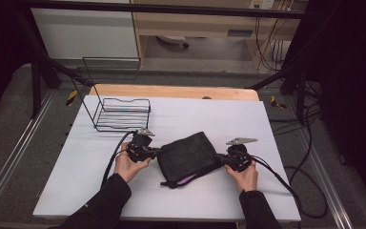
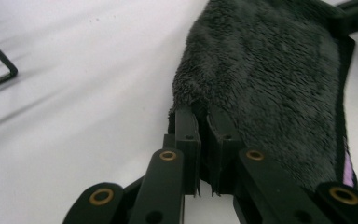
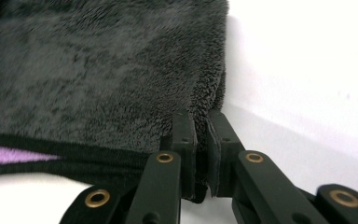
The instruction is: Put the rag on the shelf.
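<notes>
A dark grey fleece cloth (image 1: 188, 156) with a black hem and a purple underside lies folded in the middle of the white table (image 1: 95, 176). My left gripper (image 1: 158, 152) is shut on the cloth's left edge; in the left gripper view the jaws pinch the fleece (image 2: 261, 70) between them at the left gripper (image 2: 203, 114). My right gripper (image 1: 221, 161) is shut on the cloth's right edge, and the right gripper view has the jaws at the right gripper (image 3: 201, 116) clamped on the fleece (image 3: 98, 70). The purple lining (image 3: 14, 155) peeks out under the hem.
A black wire rack (image 1: 121, 113) stands at the table's back left, its corner (image 2: 0, 70) near the left hand. Cables trail from both grippers over the table. A wooden board (image 1: 171, 90) edges the far side. Metal frame rails run along both sides.
</notes>
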{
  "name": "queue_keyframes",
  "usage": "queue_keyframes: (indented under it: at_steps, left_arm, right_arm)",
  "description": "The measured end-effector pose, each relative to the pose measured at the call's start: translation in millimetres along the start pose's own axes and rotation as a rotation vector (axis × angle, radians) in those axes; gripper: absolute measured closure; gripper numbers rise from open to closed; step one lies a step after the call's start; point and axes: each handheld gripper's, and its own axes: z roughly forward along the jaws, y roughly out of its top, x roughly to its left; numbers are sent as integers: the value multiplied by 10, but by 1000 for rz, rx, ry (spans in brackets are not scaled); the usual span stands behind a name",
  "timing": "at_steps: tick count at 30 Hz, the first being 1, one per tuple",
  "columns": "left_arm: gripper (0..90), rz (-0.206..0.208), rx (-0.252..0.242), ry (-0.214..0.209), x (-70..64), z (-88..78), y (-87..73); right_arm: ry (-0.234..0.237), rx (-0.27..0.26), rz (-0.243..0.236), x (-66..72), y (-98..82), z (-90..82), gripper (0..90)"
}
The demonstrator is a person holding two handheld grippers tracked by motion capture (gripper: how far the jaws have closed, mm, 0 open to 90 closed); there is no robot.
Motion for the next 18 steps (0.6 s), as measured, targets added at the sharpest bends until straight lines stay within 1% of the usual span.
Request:
queue_keyframes:
  at_steps: [1,2,3,4,5,6,7,8,9,10,11,12,16,17,18]
  left_arm:
    - [839,2,-4,2,-22,-27,-26]
    - [839,4,-6,6,-45,-54,-55]
    - [839,5,-17,12,-87,-103,-118]
    - [839,5,-17,12,-87,-103,-118]
    - [839,5,-12,6,-105,-127,-151]
    - [839,0,-17,3,-142,-164,-224]
    - [839,-9,-19,4,-165,-180,-261]
    - [839,-9,-19,4,-165,-180,-261]
    - [839,-12,-20,4,-200,-219,-330]
    - [839,-12,-20,4,-200,-219,-330]
    - [839,-14,-20,-1,-227,-233,-364]
    - [839,-12,-18,-2,-257,-252,-403]
    - [833,-3,-22,13,-314,-257,-463]
    - [828,3,-19,15,-300,-255,-461]
    - [791,0,-13,14,-286,-254,-457]
  right_arm:
    - [0,1,-15,1,27,14,840]
    - [0,1,-15,1,27,14,840]
    - [-1,9,-34,6,83,50,840]
    - [-2,13,-47,9,109,75,840]
    - [-4,16,-58,14,135,100,840]
    - [-3,17,-72,19,158,124,840]
    - [-2,18,-81,24,179,148,840]
    - [0,19,-91,31,198,170,840]
    - [2,19,-101,39,213,190,840]
    - [3,20,-114,45,225,210,840]
    - [3,20,-114,45,225,210,840]
    - [6,21,-131,66,242,255,839]
    - [11,18,-134,71,240,288,819]
    - [6,10,-134,69,238,283,790]
    - [-6,-22,-138,92,233,227,680]
